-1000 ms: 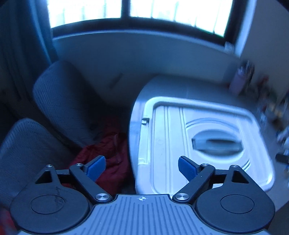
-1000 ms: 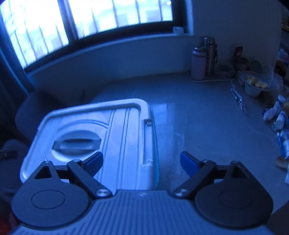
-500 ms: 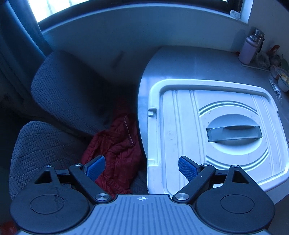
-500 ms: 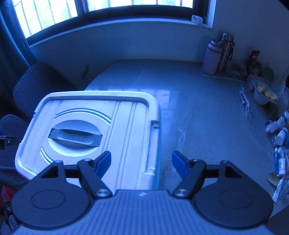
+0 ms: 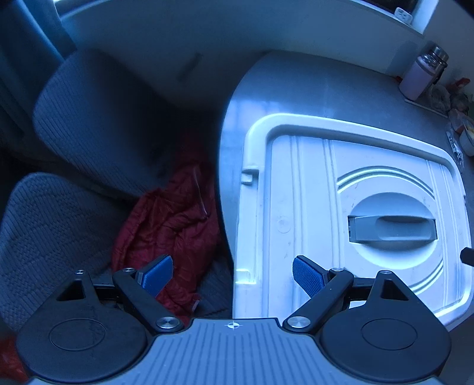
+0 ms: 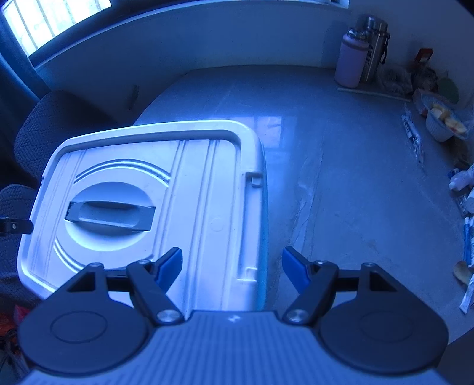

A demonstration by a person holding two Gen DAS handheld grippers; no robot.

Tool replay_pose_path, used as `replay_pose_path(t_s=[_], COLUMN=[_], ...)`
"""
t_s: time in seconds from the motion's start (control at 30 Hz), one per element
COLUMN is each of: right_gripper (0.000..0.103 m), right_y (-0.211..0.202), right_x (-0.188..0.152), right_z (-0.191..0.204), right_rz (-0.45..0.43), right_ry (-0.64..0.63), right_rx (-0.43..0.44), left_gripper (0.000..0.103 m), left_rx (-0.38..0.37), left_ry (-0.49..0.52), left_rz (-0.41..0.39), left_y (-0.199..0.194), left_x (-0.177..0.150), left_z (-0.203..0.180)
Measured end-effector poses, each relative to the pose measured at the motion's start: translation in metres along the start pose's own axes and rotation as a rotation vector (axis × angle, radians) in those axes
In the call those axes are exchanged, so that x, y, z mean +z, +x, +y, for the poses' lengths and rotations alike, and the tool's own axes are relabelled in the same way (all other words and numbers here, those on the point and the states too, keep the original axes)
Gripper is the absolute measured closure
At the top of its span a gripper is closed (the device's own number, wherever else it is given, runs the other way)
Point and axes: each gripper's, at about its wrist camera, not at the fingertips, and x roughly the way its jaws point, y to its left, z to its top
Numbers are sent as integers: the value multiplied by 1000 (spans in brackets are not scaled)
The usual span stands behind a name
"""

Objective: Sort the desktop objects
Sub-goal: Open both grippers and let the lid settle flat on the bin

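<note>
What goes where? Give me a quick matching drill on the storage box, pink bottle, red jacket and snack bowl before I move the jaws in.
Things:
1. storage box
2. pink bottle
3. red jacket
4. snack bowl

Places:
A. on the chair beside the table
B. far table edge, next to a steel flask
C. near left part of the table, lid shut
D. right side of the table among clutter

Pairs: 1-C, 2-B, 3-A, 4-D

- A red jacket [image 5: 171, 219] lies crumpled on a dark chair [image 5: 97, 118] beside the surface [image 6: 355, 183].
- A window [image 6: 44, 26] glows behind.
</note>
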Motion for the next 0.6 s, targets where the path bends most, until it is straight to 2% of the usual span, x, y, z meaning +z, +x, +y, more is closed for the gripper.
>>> replay_pose_path(t_s=[0.07,0.13,0.2,0.33,0.5,0.6], right_gripper=[36,56,59,59,59,59], right_y=[3,6,7,7,6,7], right_x=[2,3,4,6,5,6], right_z=[-2,-3,-4,-4,-3,-3], right_rz=[6,18,20,35,32,33], right_ry=[9,13,19,14,13,10], right_rx=[7,18,23,24,22,20], left_gripper=[15,16,18,25,44,43], left_rx=[-12,-17,-26,-60,-128,-123], left_ry=[-11,-11,-6,-8,-27,-12], left_rz=[12,12,5,2,-3,-3], left_y=[4,6,6,4,4,4], left_x=[0,-1,-1,-2,-4,-4], left_z=[1,1,1,2,7,5])
